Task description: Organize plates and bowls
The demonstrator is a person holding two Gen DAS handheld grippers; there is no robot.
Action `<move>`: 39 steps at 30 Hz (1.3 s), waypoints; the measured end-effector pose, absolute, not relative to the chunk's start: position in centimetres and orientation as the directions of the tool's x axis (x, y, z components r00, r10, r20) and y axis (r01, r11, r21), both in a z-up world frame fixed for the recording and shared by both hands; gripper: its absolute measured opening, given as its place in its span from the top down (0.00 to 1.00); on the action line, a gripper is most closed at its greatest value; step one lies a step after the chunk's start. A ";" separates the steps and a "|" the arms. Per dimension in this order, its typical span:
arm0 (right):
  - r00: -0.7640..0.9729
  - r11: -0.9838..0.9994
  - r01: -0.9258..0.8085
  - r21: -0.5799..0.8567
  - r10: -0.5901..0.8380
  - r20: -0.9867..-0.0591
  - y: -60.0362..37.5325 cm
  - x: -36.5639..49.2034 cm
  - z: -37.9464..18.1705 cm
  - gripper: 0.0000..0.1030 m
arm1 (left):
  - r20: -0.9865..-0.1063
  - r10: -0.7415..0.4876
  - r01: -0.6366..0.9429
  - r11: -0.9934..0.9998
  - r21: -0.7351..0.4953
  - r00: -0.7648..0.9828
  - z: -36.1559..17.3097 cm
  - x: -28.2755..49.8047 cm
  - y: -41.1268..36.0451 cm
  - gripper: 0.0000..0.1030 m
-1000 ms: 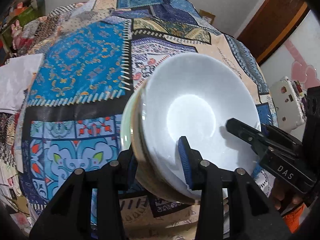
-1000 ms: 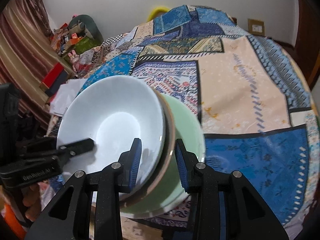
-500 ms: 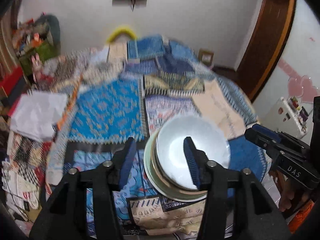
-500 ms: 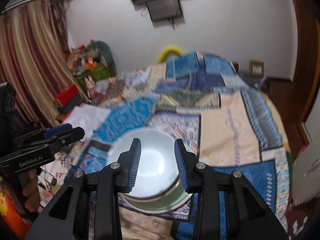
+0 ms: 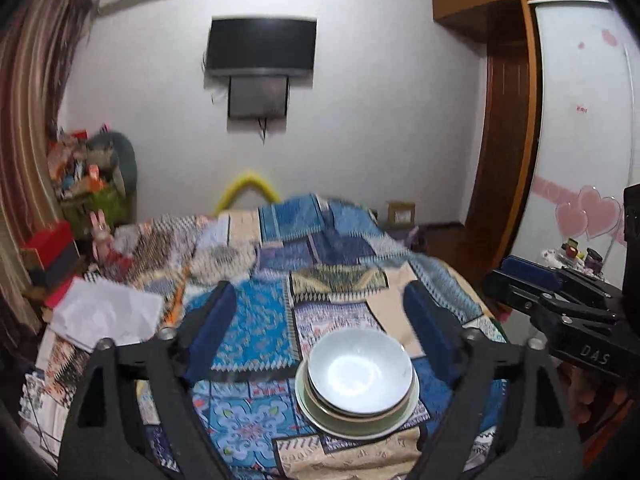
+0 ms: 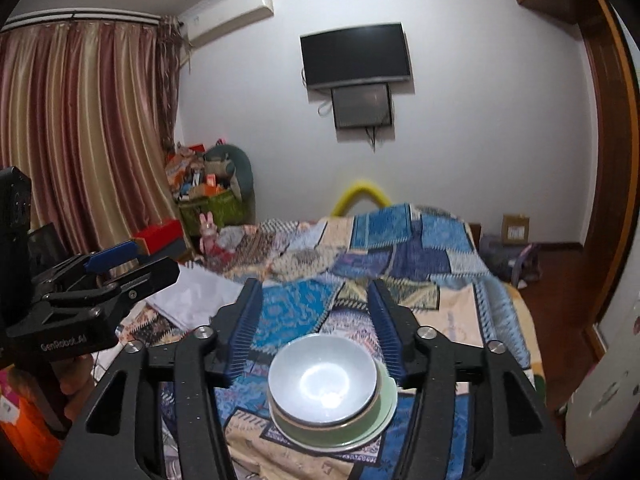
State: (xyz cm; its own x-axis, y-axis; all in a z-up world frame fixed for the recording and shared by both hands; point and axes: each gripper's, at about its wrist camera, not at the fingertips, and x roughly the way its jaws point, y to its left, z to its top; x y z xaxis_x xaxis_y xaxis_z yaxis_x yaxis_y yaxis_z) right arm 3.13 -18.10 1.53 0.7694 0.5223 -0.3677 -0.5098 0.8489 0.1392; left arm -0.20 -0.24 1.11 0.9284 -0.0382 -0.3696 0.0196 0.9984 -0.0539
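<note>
The stack of dishes sits on the patchwork bedspread, in the lower middle of both views: a white bowl on top, a brown-rimmed dish under it, and a pale green plate at the bottom. Only the rims of the two lower pieces show, so their shape is hard to make out.

The left tongs stand wide open with nothing between the blue pads; their jaws have just been opening. The right tongs are partly open, also empty, and have just been opening too. Both are above the stack and do not touch it.

In the left view the right tool comes in from the right edge, cut off, with the letters "DAS" readable on it. In the right view the left tool enters from the left edge and reads "GenRobot.AI". The hands under them are mostly hidden. The things piled in the corner by the curtain are blurred. The far bedspread is blurred as well.
</note>
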 end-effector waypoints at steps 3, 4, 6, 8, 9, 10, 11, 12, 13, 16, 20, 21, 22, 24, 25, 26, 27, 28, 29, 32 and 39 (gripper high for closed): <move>0.789 0.854 -0.506 0.125 0.516 -0.332 -18.1 2.6 2.1 0.40 | -0.327 -0.024 0.014 0.999 -0.032 0.945 1.8 -1.5 -0.5 0.05; 0.794 0.855 -0.504 0.119 0.514 -0.324 -18.0 2.5 2.2 0.39 | -0.313 -0.022 0.015 1.000 -0.026 0.949 2.0 -1.9 -0.6 0.03; 0.806 0.859 -0.500 0.107 0.507 -0.307 -17.9 2.3 2.5 0.32 | -0.292 -0.014 0.010 1.000 -0.015 0.956 2.3 -2.4 -0.8 0.03; 0.814 0.861 -0.499 0.098 0.504 -0.288 -17.9 2.0 2.7 0.27 | -0.274 -0.008 0.007 1.000 -0.005 0.962 2.5 -2.8 -1.0 0.01; 0.818 0.862 -0.498 0.093 0.503 -0.278 -17.8 1.8 2.7 0.23 | -0.268 -0.008 0.008 1.000 -0.003 0.963 2.7 -3.1 -1.0 0.01; 0.822 0.864 -0.496 0.089 0.500 -0.271 -17.8 1.7 2.8 0.20 | -0.262 -0.011 0.010 1.000 -0.004 0.965 2.8 -3.2 -1.0 0.01; 0.829 0.866 -0.492 0.084 0.496 -0.260 -17.8 1.6 2.8 0.16 | -0.261 -0.013 0.012 1.000 -0.006 0.965 2.8 -3.3 -1.0 0.01; 0.833 0.868 -0.489 0.082 0.493 -0.253 -17.8 1.5 2.9 0.15 | -0.259 -0.016 0.014 1.000 -0.011 0.966 2.8 -3.3 -1.0 0.01; 0.836 0.870 -0.487 0.078 0.490 -0.247 -17.9 1.3 2.9 0.15 | -0.256 -0.019 0.016 1.000 -0.016 0.966 2.9 -3.4 -1.0 0.01; 0.845 0.875 -0.479 0.072 0.482 -0.234 -17.8 1.1 2.9 0.04 | -0.246 -0.020 0.016 1.000 -0.019 0.969 3.0 -3.5 -1.0 0.00; 0.859 0.883 -0.467 0.052 0.466 -0.212 -17.9 0.7 2.9 0.01 | -0.241 -0.026 0.020 0.999 -0.028 0.970 2.9 -3.7 -0.8 0.00; 0.861 0.884 -0.465 0.049 0.464 -0.209 -17.8 0.6 2.9 0.01 | -0.241 -0.027 0.020 0.999 -0.030 0.970 2.9 -3.8 -0.8 0.00; 0.862 0.885 -0.463 0.048 0.462 -0.207 -17.8 0.6 2.9 0.00 | -0.242 -0.029 0.022 0.999 -0.033 0.970 2.9 -3.7 -0.8 0.00; 0.865 0.887 -0.459 0.045 0.458 -0.205 -17.9 0.3 2.8 0.00 | -0.244 -0.032 0.024 0.999 -0.036 0.969 2.8 -3.7 -0.7 0.00; 0.865 0.888 -0.459 0.045 0.457 -0.205 -17.8 0.3 2.8 0.01 | -0.244 -0.034 0.025 0.999 -0.039 0.969 2.8 -3.6 -0.7 0.00; 0.865 0.888 -0.458 0.046 0.457 -0.206 -17.9 0.3 2.8 0.00 | -0.243 -0.035 0.026 0.999 -0.041 0.969 2.8 -3.7 -0.7 0.00; 0.865 0.888 -0.458 0.048 0.458 -0.207 -17.9 0.3 2.8 0.00 | -0.242 -0.037 0.027 0.999 -0.044 0.969 2.8 -3.6 -0.6 0.00; 0.864 0.887 -0.459 0.051 0.459 -0.209 -17.9 0.3 2.8 0.00 | -0.242 -0.039 0.028 0.998 -0.048 0.970 2.8 -3.6 -0.5 0.00; 0.862 0.886 -0.460 0.056 0.461 -0.211 -17.9 0.4 2.8 0.00 | -0.242 -0.041 0.030 0.998 -0.051 0.969 2.8 -3.6 -0.4 0.00; 0.858 0.884 -0.464 0.062 0.465 -0.216 -18.0 0.5 2.7 0.00 | -0.241 -0.042 0.030 0.998 -0.051 0.970 2.7 -3.6 -0.4 0.00; 0.856 0.882 -0.466 0.065 0.469 -0.217 -18.0 0.4 2.6 0.00 | -0.240 -0.046 0.033 0.998 -0.055 0.970 2.7 -3.5 -0.3 0.00</move>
